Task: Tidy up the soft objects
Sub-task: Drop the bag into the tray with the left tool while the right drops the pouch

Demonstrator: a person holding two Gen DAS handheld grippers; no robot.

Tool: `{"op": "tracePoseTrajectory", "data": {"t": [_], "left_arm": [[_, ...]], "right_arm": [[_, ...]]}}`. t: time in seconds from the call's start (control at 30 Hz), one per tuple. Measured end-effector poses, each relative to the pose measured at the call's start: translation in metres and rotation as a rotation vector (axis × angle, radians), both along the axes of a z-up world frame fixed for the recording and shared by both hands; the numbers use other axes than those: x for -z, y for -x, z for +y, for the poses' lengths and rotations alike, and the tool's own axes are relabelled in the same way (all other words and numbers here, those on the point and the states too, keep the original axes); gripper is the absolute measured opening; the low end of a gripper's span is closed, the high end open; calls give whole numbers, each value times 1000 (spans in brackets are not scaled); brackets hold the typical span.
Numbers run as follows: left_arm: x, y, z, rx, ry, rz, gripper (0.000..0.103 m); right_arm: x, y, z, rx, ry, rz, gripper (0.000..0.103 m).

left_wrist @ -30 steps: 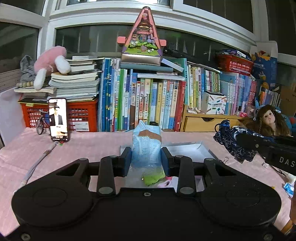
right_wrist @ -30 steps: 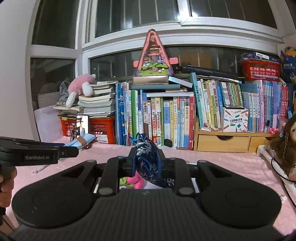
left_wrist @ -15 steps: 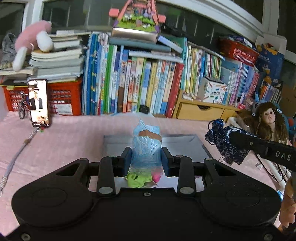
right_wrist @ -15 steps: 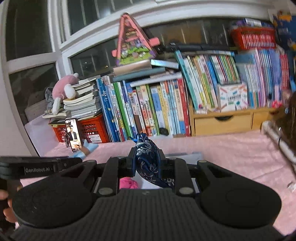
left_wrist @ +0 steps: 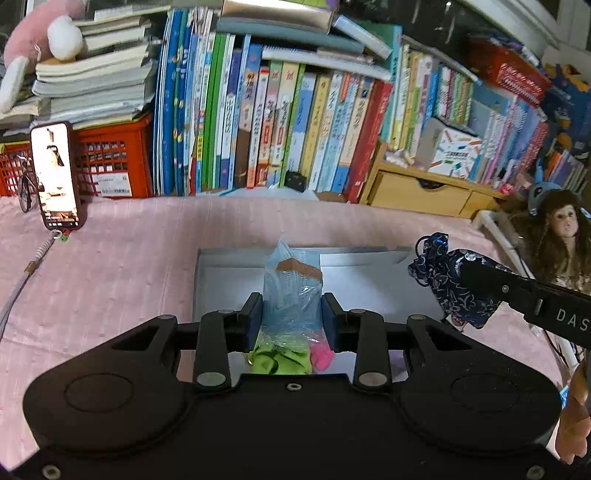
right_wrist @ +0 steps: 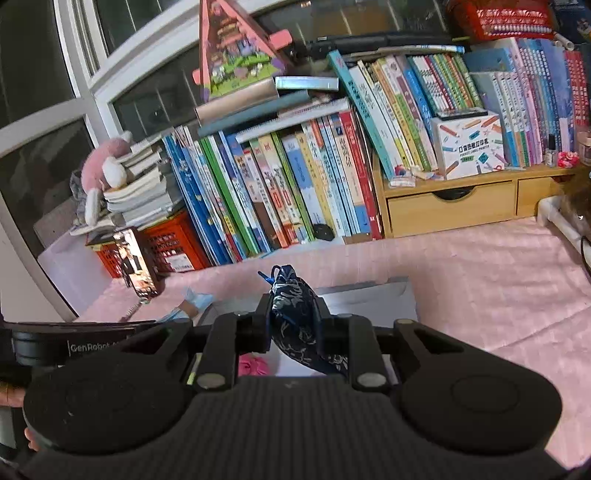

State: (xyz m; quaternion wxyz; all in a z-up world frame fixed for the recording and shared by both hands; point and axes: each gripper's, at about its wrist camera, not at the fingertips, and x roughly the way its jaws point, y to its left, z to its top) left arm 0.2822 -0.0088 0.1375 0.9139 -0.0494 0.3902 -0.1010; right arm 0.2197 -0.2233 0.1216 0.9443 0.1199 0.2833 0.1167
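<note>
My left gripper (left_wrist: 291,317) is shut on a light blue plastic packet (left_wrist: 293,291) and holds it over an open grey-white box (left_wrist: 229,280) on the pink tablecloth. A green soft object (left_wrist: 279,360) and a pink one (left_wrist: 321,356) lie in the box below the packet. My right gripper (right_wrist: 291,321) is shut on a dark blue patterned pouch (right_wrist: 295,317), also over the box (right_wrist: 373,299). The pouch (left_wrist: 448,280) shows at the right in the left wrist view. The pink object (right_wrist: 253,365) shows under the right gripper.
A row of upright books (left_wrist: 280,122) lines the back. A phone (left_wrist: 55,177) leans on a red crate (left_wrist: 110,162) at the left. A wooden drawer unit (left_wrist: 417,190) and a doll (left_wrist: 561,236) stand at the right. A pink plush (left_wrist: 44,33) lies on stacked books.
Both grippers have tilted downward and moved forward over the box while keeping their hold. The box and the soft objects in it now show more fully.
</note>
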Motion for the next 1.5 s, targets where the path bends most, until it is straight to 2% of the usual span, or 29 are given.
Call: {"op": "tracePoseTrajectory", "data": {"t": [0.33,0.6,0.9,1.4,1.43,1.5], "left_arm": [[32,-50,-16,-7,-56,106,32],[56,-67,-19,6,-43,201,32],[64,-70,-21,20,-51,238,33],[69,-68,-20,32,-27,265,34],[69,-67,-20,32,-28,263,35],[67,-64,-20,31,-28,256,40]], "right_arm": [[21,-43,14,-8,134,84,26],[41,-65,23,-52,213,176,27],[57,-74,28,-78,252,270,27],[63,-72,32,-115,259,296,31],[63,-72,31,-114,257,295,33],[62,-70,30,-110,240,295,53]]}}
